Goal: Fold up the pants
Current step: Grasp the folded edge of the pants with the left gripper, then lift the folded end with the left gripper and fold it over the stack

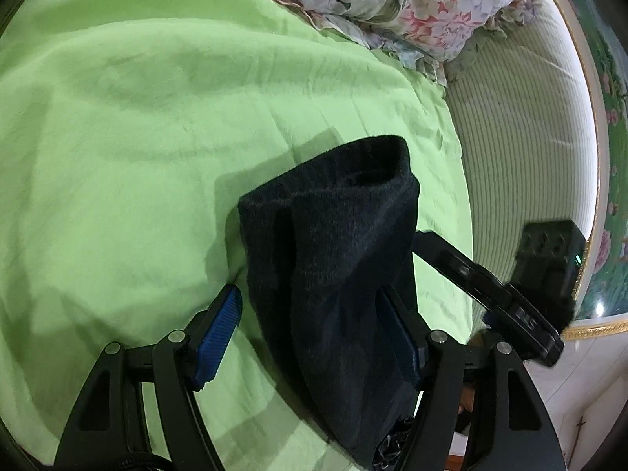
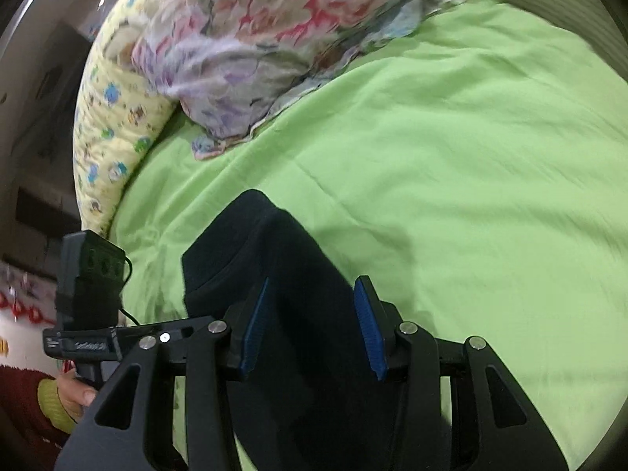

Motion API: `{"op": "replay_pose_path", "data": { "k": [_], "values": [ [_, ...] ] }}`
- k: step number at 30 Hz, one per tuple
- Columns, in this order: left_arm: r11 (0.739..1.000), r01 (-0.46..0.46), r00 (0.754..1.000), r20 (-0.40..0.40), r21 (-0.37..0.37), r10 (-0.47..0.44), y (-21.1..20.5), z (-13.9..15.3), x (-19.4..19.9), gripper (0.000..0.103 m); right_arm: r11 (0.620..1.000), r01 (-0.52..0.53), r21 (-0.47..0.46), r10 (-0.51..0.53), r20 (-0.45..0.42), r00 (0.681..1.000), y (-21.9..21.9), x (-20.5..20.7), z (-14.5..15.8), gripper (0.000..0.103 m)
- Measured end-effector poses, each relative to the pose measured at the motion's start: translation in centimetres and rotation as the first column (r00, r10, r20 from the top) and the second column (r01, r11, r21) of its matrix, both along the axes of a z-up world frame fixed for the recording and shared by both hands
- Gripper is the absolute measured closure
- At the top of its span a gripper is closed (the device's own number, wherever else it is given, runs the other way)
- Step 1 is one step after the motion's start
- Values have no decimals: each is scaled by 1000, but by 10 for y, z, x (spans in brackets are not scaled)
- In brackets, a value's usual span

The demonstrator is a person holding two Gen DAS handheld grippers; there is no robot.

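We held the folded dark fleece pants (image 1: 333, 259) above the green bedsheet (image 1: 117, 137), left hand-held gripper (image 1: 310, 333) apart, right hand-held gripper (image 2: 310, 329) clamped on them; one-sided grip risked unfolding.

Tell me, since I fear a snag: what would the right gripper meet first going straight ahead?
Probably the dark pants already lying between the right gripper fingers, then the green sheet; depth is unclear.

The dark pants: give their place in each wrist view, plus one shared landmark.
Left wrist: dark pants lower centre, lying between the left gripper fingers.
Right wrist: pants lower centre, between the right gripper fingers.
Shared landmark: floral pillow at the top, on the green sheet.
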State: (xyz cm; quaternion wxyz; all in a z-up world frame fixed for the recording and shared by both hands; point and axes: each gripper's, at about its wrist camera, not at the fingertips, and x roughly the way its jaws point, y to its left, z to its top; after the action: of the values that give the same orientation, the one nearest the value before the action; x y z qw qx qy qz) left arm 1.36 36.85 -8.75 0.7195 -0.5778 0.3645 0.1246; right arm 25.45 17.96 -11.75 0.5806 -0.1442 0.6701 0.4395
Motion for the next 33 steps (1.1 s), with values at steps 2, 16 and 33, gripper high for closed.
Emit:
{"op": "replay_pose_path", "data": {
  "k": [2,16,33],
  "values": [
    [1000,-4,1000,9,2,4,1,-1,1,33,1000,-30,-9,30,-25,999,8,5,-11,57],
    [999,35,997,72,10,-36,5,3,4,78,994,-99,39,101,-61,993,20,-2,-11,82],
    [965,229,920,296,128,-257,-62,109,44,85,942,172,290,-190,35,981,-87,3,112,83]
  ]
}}
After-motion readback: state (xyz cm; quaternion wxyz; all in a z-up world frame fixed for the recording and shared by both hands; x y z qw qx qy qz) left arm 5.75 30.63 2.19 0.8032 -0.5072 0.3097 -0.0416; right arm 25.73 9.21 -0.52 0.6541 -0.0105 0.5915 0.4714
